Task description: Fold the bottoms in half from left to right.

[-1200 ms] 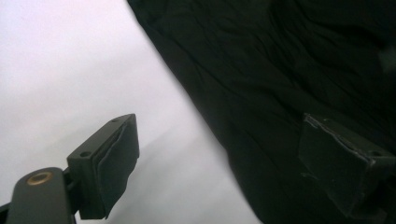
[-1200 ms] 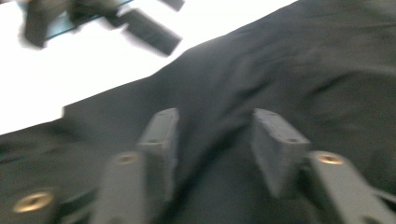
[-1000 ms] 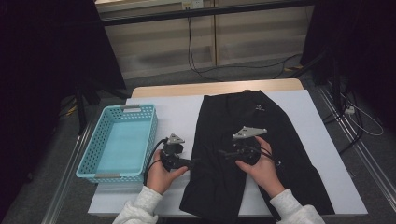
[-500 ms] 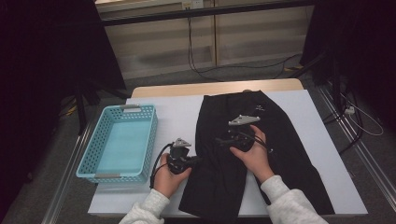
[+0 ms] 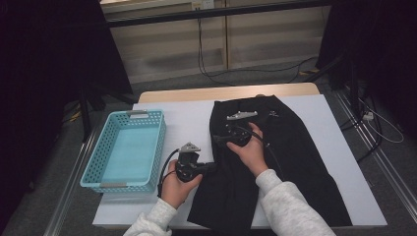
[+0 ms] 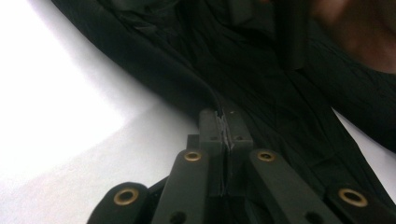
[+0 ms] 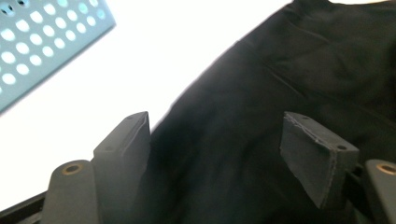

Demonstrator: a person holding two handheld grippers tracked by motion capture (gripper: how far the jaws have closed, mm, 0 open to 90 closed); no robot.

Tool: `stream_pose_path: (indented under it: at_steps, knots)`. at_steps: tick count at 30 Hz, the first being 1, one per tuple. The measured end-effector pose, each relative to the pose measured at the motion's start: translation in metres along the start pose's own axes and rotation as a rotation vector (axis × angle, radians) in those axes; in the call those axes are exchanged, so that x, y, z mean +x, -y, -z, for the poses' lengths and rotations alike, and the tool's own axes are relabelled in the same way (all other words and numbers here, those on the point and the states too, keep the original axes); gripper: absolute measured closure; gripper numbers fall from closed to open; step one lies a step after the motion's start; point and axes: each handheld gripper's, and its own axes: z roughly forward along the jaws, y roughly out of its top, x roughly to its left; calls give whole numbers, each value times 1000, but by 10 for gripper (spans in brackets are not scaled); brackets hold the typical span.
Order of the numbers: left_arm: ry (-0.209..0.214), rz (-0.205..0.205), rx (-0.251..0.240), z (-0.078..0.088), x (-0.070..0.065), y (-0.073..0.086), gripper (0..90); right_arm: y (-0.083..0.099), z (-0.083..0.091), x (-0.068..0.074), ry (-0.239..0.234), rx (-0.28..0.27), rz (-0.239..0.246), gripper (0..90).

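Folding looks barely begun: black trousers (image 5: 275, 162) lie flat along the table's (image 5: 339, 147) right half, basket (image 5: 125, 150) at its left edge. I have my left gripper (image 6: 224, 128) clenched on the garment's left hem near the front edge. My right gripper (image 7: 224, 154) hangs released over the cloth farther up, nothing pinched. Every fold, I judge, remains.

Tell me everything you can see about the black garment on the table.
The black garment looks like trousers or a skirt of thin, slightly creased woven fabric, spread flat lengthwise over the white table cover, its near end reaching the front edge. The left gripper is shut on its left edge. The right gripper hovers open over its upper part, the hand above it. The turquoise basket stands apart to its left.
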Motion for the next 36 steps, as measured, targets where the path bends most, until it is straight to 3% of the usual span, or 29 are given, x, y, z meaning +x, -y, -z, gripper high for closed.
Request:
stream_pose_path:
  at_steps: [7, 10, 12, 13, 14, 16, 19, 21, 24, 26, 36]
  knots:
    - [10, -3, -19, 2, -2, -1, 884, -2, -27, 9, 1, 77, 60, 281]
    - [17, -12, -23, 3, -4, -3, 885, 1, -34, 8, 41, 119, 91, 387]
    - [11, -19, -24, 4, -5, -3, 886, 2, -33, 8, 78, 123, 138, 496]
    - [11, -20, -26, 4, -5, -3, 886, 2, -31, 7, 112, 126, 185, 569]
    - [12, -25, -29, 4, -5, -3, 886, 3, -30, 6, 122, 127, 198, 593]
    - [12, -31, -27, 4, -5, -4, 888, 3, -26, 2, 114, 128, 196, 799]
    - [19, -28, -31, 3, -5, -4, 889, 3, -16, -11, 113, 104, 155, 859]
    - [35, -25, -28, 2, -6, -4, 891, 3, -6, -21, 140, 73, 114, 858]
    - [56, -32, -33, 0, -10, -7, 891, 1, 6, -31, 190, 49, 127, 893]
    - [63, -33, -41, -2, -12, -8, 891, 1, 12, -39, 167, 35, 90, 900]
    - [138, -42, -71, -16, -31, -26, 890, -5, 39, -58, 124, -18, 24, 900]
